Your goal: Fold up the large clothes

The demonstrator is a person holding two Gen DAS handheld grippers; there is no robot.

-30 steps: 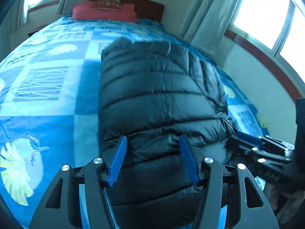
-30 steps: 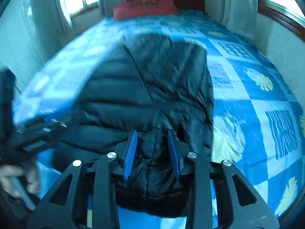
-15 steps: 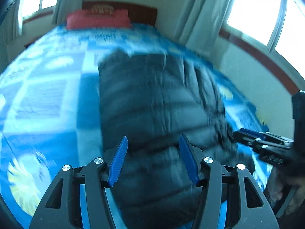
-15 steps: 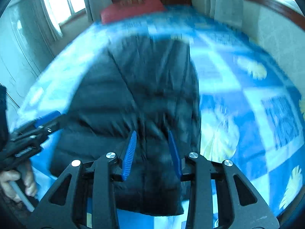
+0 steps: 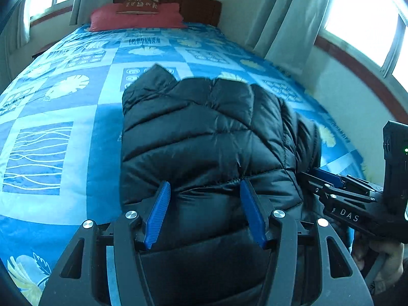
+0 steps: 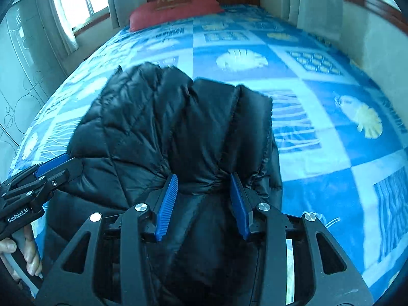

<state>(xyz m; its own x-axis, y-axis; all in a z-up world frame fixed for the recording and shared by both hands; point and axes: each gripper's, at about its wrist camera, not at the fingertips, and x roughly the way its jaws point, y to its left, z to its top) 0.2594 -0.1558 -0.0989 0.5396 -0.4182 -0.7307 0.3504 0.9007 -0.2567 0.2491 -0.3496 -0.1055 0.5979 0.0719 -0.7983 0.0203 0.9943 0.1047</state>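
Note:
A black quilted puffer jacket [image 5: 209, 132] lies on the bed, its far part bunched and lifted; it also shows in the right wrist view [image 6: 178, 132]. My left gripper [image 5: 205, 188] has the jacket's near edge bunched between its blue fingers. My right gripper [image 6: 202, 181] grips a gathered fold of the jacket's near edge further right. The right gripper appears at the right of the left view [image 5: 331, 178], and the left gripper at the left of the right view [image 6: 51, 165].
The bed [image 5: 58, 107] has a blue patterned cover and a red pillow [image 5: 135, 15] at the wooden headboard. Curtained windows and a wall [image 5: 344, 97] run along the right side. A cabinet [image 6: 23, 58] stands at the left.
Both grippers have lifted and pushed the jacket's near edge forward. The jacket has bunched up and looks shorter, its far end raised. The views tilted up toward the headboard.

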